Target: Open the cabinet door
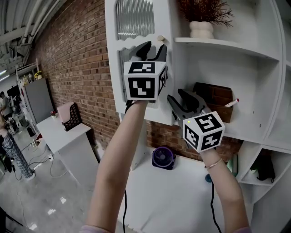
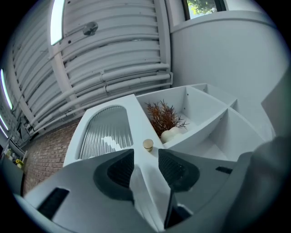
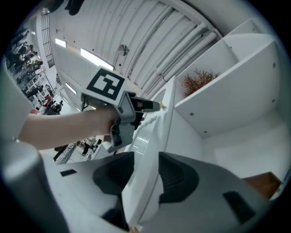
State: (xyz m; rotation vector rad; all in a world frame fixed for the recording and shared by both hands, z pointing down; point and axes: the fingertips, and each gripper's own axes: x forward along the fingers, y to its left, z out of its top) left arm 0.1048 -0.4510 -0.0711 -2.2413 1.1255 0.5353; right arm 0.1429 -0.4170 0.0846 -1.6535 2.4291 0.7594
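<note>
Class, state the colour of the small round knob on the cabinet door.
The knob is pale gold; best seen in the left gripper view.

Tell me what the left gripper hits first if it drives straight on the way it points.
Probably the cabinet door: its white frame runs between the open jaws of the left gripper, with the knob just ahead.

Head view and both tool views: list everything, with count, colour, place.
shelf unit: one, white, right
cabinet door: one, white with ribbed glass, on the unit's left side
knob: one, cream, on the door beside the glass
plant: one, reddish-brown, in a white vase, upper shelf
box: one, brown, middle shelf
fan: one, purple, on the white table below
brick wall: one, red-brown, far left
left tool: one, grey, open around the door edge under the knob
right tool: one, grey, door edge between its jaws, lower down
</note>
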